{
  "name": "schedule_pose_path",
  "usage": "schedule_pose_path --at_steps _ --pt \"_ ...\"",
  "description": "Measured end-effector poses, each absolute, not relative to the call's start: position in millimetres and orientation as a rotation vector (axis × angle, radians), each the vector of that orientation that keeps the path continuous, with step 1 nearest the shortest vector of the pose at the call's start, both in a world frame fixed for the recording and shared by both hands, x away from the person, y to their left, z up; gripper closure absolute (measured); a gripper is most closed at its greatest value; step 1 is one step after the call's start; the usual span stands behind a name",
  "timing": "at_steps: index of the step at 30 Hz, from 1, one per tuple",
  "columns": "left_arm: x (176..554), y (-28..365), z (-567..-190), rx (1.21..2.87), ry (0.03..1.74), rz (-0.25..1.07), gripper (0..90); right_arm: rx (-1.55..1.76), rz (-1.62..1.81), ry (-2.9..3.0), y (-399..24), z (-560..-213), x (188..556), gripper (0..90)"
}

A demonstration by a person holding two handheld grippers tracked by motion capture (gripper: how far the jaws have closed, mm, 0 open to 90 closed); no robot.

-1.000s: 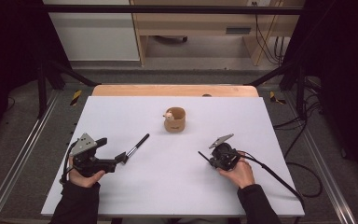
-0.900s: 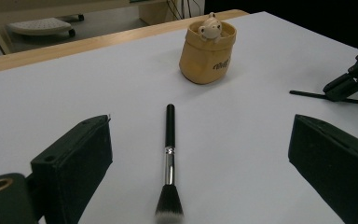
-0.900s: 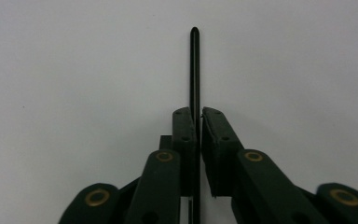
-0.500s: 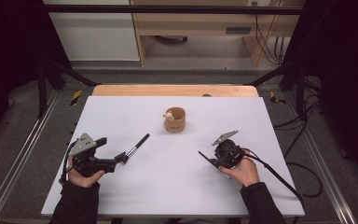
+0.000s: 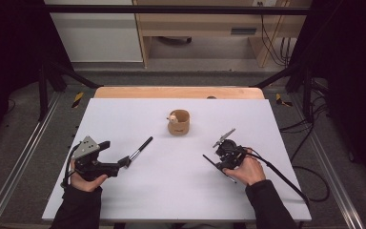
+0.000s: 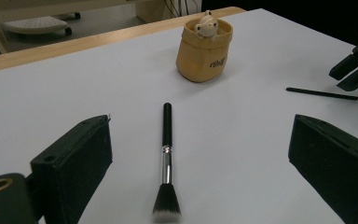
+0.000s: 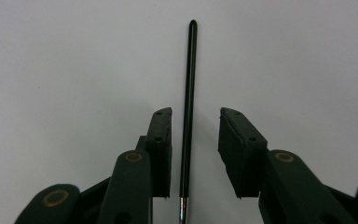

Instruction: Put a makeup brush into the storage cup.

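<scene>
Lying flat on the white counter (image 5: 171,191), a thick black-handled makeup brush with a silver ferrule and a dark, pale-tipped bristle head (image 6: 166,154) sits between the widely spread jaws of the left hand-held gripper (image 6: 200,163), touched by neither pad; its handle points toward a small tan fabric pouch with a cream toy animal peeking over its rim (image 6: 204,50). In the high view, this brush (image 5: 138,150) lies just ahead of the left hand-held gripper (image 5: 122,162), and the pouch (image 5: 178,122) stands upright near the counter's middle, well apart from both hands.

The right hand-held gripper (image 7: 195,154) hangs over a thin black brush with a long tapering handle (image 7: 188,102). Its jaws have just opened a little and now stand narrowly apart, the slim handle running between them; a gap shows between the handle and the pad on each side, so it is not clamped. In the high view, this thin brush (image 5: 210,160) lies on the counter beneath the right hand-held gripper (image 5: 225,157), its tip pointing toward the left hand.
</scene>
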State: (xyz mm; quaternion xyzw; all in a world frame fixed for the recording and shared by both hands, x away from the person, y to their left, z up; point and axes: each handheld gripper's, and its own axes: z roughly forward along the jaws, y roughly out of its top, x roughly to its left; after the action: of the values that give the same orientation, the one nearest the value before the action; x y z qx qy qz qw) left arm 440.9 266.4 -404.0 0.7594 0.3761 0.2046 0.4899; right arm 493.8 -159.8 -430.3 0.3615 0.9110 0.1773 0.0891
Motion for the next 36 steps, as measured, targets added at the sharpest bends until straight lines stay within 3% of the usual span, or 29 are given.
schedule_pose_path --at_steps 27,36 --pt "441.8 264.6 -406.0 1.86 0.911 0.495 5.2 1.085 0.418 2.783 -151.1 -448.8 498.1 83.4" --pt "441.8 264.2 -406.3 1.862 0.909 0.495 5.3 1.095 0.419 2.786 -151.4 -449.0 499.1 85.3"
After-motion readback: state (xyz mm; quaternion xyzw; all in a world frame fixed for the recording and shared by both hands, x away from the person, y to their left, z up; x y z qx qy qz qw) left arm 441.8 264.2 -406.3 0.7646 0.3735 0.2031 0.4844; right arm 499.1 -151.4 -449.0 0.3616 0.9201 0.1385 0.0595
